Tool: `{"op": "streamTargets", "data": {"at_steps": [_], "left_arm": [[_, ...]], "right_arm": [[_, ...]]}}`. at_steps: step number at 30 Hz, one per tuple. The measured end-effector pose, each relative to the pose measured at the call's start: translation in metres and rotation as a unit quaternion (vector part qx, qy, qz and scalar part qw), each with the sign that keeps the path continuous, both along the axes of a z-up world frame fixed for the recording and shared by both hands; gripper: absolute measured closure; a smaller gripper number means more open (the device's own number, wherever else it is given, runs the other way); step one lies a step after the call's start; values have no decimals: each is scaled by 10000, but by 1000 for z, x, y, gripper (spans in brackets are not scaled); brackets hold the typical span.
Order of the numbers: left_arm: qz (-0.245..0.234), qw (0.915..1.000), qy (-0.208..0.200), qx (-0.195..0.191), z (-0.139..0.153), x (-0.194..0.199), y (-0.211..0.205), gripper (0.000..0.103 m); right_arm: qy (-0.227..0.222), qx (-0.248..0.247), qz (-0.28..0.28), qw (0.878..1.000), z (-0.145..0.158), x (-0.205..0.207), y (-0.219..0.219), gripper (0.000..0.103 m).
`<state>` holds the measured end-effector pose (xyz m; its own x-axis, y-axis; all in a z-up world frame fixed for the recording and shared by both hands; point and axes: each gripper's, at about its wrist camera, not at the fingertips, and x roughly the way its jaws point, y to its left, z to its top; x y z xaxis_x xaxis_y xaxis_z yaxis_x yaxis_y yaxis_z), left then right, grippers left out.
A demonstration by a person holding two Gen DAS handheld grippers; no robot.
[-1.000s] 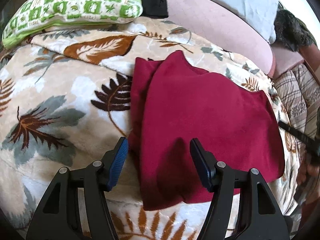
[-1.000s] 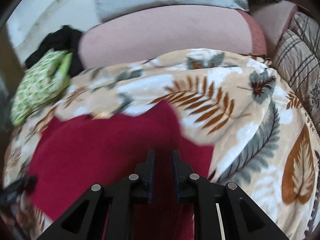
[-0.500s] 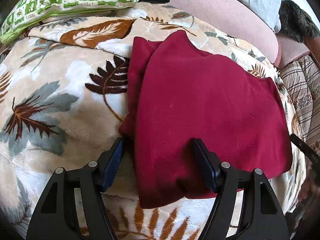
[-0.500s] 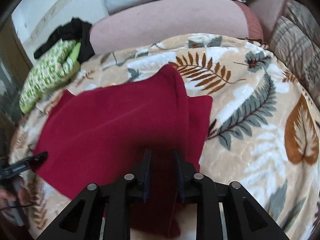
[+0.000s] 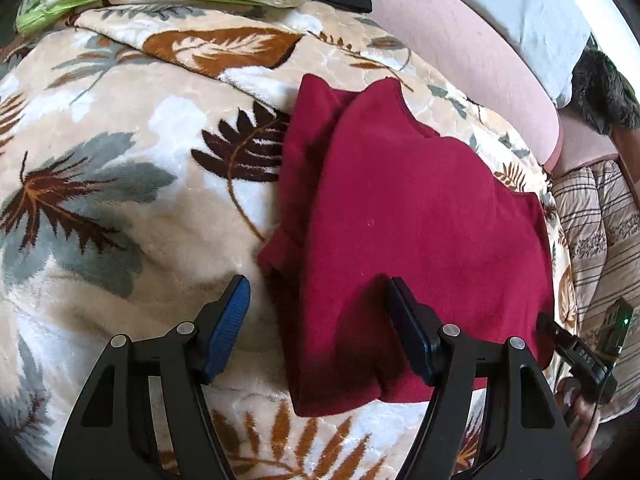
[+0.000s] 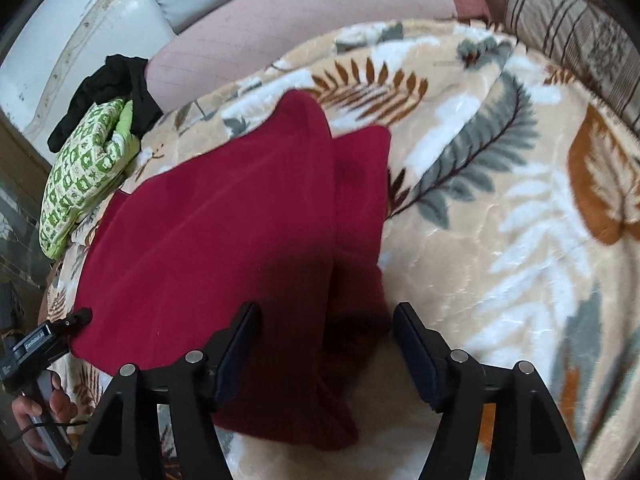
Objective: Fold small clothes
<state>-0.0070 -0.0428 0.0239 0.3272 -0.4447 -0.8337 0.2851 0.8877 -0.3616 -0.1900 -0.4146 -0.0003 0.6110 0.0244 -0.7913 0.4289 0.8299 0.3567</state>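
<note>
Our left claw (image 5: 316, 332) is matte black, with skeletal cut-out arms, silver round screws at the joints and ribbed blue pads (image 5: 230, 322) on the fingers. Our right claw (image 6: 326, 354) has the same black frame and silver screws, its pads (image 6: 416, 354) darker navy. At eight o'clock in the right wrist view, bare fingers (image 6: 60, 398) grip a black handle with a thin cable.

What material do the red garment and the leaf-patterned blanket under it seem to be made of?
Red garment: probably fleece or a soft knit; matte, slightly fuzzy, thick rounded folds. Leaf-patterned blanket: likely plush synthetic; short pile with a soft sheen and embossed ripples.
</note>
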Motion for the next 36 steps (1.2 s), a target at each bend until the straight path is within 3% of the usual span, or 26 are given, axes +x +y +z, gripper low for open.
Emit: {"op": "streamTargets", "data": {"at_steps": [3, 6, 8, 11, 17, 21, 23, 24, 27, 31, 36], "left_arm": [[-82, 9999, -75, 69, 0, -3, -5, 29], [-180, 9996, -144, 153, -1, -4, -10, 28], [-207, 9995, -177, 159, -1, -5, -12, 28], [-299, 9992, -216, 179, -1, -6, -16, 28], [-490, 9983, -222, 222, 1, -9, -22, 28], [-686, 9968, -186, 373, 1, -11, -26, 28], [-780, 9951, -163, 581, -2, -12, -28, 28], [-805, 9947, -197, 611, -2, -13, -28, 28], [-795, 9946, -223, 621, 1, -13, -26, 28], [-656, 9953, -318, 643, 4, -13, -23, 28], [-574, 9949, -467, 688, 9, -14, -19, 28]], "right_arm": [[-80, -60, 58, 9999, -1, 8, 2, 29], [-140, -130, 121, 9997, -2, 16, 2, 31], [-220, -140, 171, 9995, 0, 17, 1, 48], [-257, -421, 346, 9982, 11, 20, 3, 63], [-306, -1865, 730, 9793, 50, 31, 19, 75], [-159, -1848, 620, 9807, 53, 30, 5, 76], [162, -1995, 296, 9793, 41, 24, -8, 96], [370, -1965, 98, 9798, 33, 20, -20, 99], [268, -1170, -19, 9928, 22, 4, -45, 99], [35, -1477, 368, 9883, 42, -2, -26, 99], [-242, -1288, 721, 9887, 57, 17, 7, 95]]}}
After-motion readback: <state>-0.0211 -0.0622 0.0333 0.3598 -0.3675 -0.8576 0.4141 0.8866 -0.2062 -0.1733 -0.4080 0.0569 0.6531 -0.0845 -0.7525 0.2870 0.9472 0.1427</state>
